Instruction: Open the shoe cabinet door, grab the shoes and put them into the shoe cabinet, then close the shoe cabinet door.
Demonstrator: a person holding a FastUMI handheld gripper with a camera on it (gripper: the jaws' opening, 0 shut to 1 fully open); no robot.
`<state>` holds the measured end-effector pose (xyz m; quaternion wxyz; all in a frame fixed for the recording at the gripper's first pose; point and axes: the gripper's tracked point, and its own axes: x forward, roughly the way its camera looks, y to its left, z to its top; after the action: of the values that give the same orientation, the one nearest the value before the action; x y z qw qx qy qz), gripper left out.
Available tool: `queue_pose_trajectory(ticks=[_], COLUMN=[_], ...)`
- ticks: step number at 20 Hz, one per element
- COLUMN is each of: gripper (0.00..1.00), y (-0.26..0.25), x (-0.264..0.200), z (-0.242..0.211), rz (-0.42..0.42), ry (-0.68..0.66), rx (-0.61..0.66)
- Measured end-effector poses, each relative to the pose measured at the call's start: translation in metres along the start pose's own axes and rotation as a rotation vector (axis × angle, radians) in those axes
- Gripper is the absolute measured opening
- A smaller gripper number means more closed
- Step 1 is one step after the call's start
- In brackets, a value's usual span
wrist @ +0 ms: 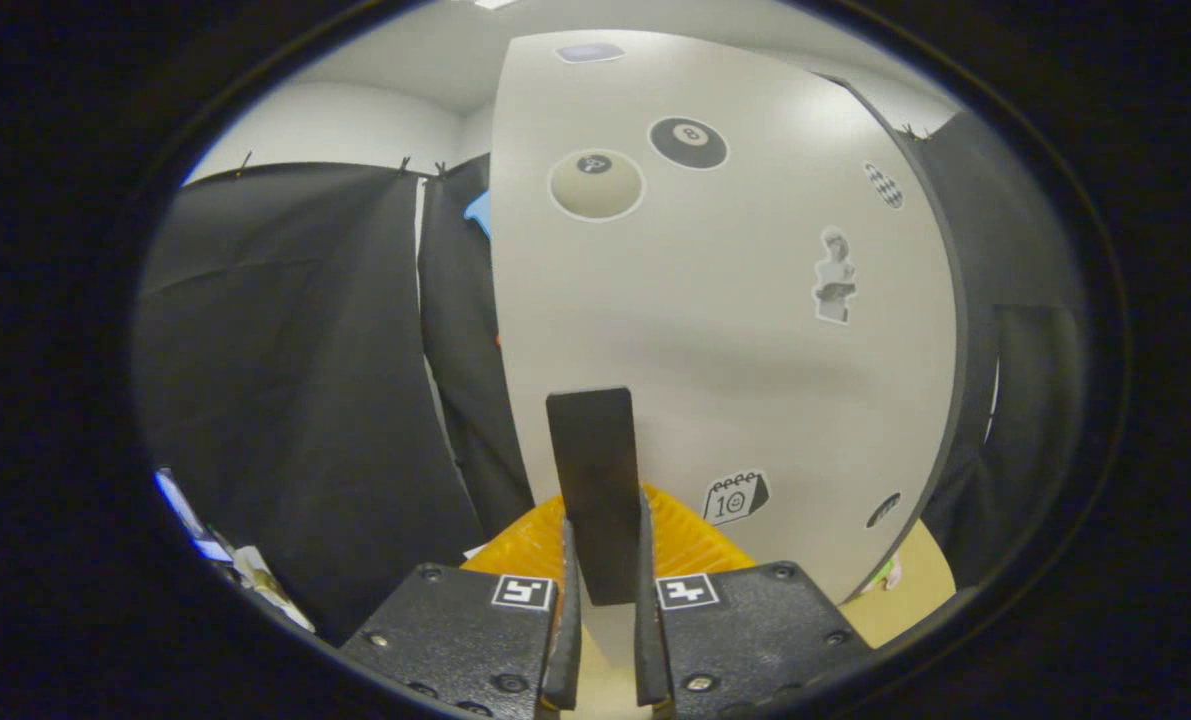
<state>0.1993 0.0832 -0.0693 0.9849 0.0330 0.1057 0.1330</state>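
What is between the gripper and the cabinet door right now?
Nothing visible stands between them. The gripper has its fingers shut on the dark handle, which sticks up from between them against the white cabinet door. The stickers on the door lie flat and block nothing.

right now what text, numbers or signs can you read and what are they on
"8": black ball sticker on the door.
"10": calendar sticker on the door.
Pale ball sticker: its mark is too blurred to read.
Square coded markers on the gripper, which is shut on the handle: patterns, not text.
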Motion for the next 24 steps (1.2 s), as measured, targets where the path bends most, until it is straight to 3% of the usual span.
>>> queue_pose_trajectory(ticks=[9,17,20,24], gripper=[0.21,0.19,0.19,0.18], y=[-0.027,-0.073,-0.1,-0.147], x=[-0.07,-0.105,-0.131,-0.162], z=[-0.004,-0.006,-0.005,-0.001], rz=[0.007,0.092,0.067,-0.039], ry=[-0.01,0.02,0.013,-0.011], rx=[-0.012,-0.036,-0.035,-0.024])
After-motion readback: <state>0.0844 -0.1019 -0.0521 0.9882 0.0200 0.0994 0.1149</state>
